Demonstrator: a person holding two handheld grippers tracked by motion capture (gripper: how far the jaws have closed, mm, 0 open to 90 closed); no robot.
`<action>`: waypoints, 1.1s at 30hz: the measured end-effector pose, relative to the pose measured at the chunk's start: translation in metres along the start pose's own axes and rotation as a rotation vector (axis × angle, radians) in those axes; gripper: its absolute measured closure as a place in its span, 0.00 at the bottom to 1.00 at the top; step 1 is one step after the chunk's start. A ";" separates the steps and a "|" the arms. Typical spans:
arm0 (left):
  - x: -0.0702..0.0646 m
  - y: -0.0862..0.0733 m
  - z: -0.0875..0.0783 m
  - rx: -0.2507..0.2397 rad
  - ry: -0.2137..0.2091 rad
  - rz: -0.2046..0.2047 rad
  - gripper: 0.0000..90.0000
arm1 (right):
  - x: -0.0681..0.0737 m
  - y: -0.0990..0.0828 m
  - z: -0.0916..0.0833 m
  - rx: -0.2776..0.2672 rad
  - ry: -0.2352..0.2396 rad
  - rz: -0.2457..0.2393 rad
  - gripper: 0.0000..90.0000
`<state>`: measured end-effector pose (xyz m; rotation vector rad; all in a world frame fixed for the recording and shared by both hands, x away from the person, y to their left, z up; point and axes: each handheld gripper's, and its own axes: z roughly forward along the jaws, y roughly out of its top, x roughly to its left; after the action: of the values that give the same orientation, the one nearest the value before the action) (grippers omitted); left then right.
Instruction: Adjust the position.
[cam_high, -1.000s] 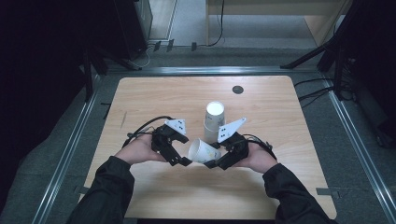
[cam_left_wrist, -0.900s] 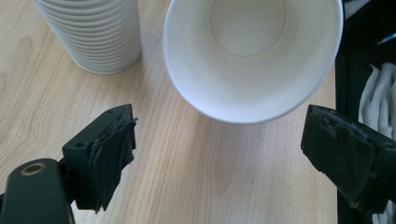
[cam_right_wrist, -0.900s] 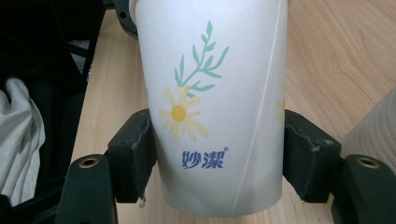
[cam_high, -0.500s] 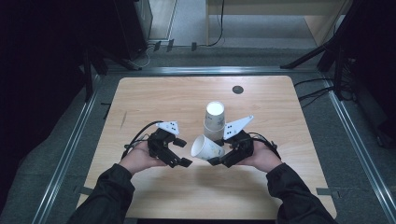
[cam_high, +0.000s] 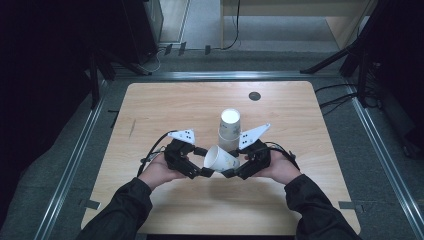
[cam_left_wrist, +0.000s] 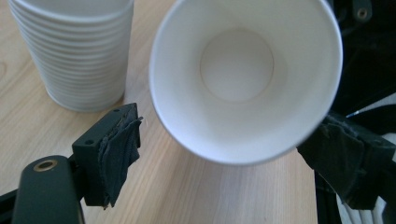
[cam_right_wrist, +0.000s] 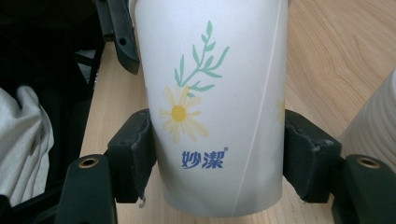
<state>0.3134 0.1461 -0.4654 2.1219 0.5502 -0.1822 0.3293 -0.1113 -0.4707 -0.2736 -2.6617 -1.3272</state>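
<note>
A white paper cup (cam_high: 220, 159) with a daisy print (cam_right_wrist: 180, 114) lies tipped on its side above the table, held between both hands. My right gripper (cam_high: 234, 164) (cam_right_wrist: 217, 158) is shut on the cup's lower body, one pad pressing on each side. The cup's open mouth (cam_left_wrist: 238, 65) faces my left gripper (cam_high: 204, 161) (cam_left_wrist: 231, 158). Its jaws have just been closing with the rim between them. They still stand open, and the left pad (cam_left_wrist: 116, 149) is clear of the rim. A stack of white cups (cam_high: 230, 127) (cam_left_wrist: 74, 51) (cam_right_wrist: 373, 126) stands upright just behind.
The wooden table (cam_high: 165, 110) has a small dark round hole (cam_high: 254, 95) near its far edge. Metal rails (cam_high: 75, 160) run along both sides. Cables trail from both grippers across the near part of the table.
The left gripper drew back slightly to the left, then came in again at the cup's mouth with narrower jaws. The cup has tilted a little; the right gripper has kept still.
</note>
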 end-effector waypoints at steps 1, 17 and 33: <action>0.000 0.001 0.000 -0.005 0.000 0.002 0.16 | 0.000 0.000 0.000 -0.003 0.003 0.002 0.37; -0.004 0.008 0.006 -0.015 -0.004 0.033 0.23 | -0.001 0.001 0.008 0.006 0.031 0.003 0.37; -0.002 0.011 -0.008 -0.035 0.024 0.027 0.25 | -0.001 -0.001 0.010 0.013 0.008 0.022 0.27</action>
<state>0.3163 0.1463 -0.4518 2.0984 0.5352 -0.1306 0.3294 -0.1040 -0.4771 -0.2951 -2.6521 -1.3011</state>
